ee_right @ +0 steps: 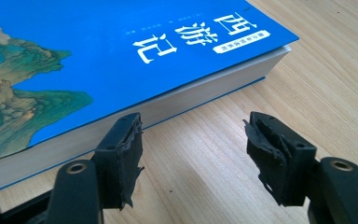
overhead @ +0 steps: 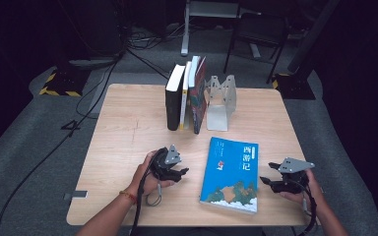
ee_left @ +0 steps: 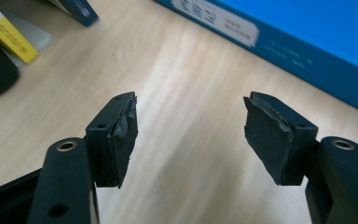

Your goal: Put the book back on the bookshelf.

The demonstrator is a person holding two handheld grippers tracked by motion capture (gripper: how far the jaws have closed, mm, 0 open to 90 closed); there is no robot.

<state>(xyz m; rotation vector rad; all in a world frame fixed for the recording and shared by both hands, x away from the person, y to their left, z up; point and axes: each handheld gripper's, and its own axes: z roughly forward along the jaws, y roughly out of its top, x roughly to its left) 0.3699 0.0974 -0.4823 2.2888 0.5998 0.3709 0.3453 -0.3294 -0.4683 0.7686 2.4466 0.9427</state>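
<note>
Blue book (overhead: 230, 174) lying flat on the counter (overhead: 123, 128), cover up, between the two hands. Left claw (overhead: 181, 172) released, jaws well apart over bare wood, nothing between the pads (ee_left: 121, 135), just beside the book's spine edge without touching. Right claw (overhead: 265, 181) also released, jaws spread wide, empty, aimed at the book's page edge, close but apart. Upright books (overhead: 184, 96) against a metal bookend (overhead: 220, 101) farther back.
</note>
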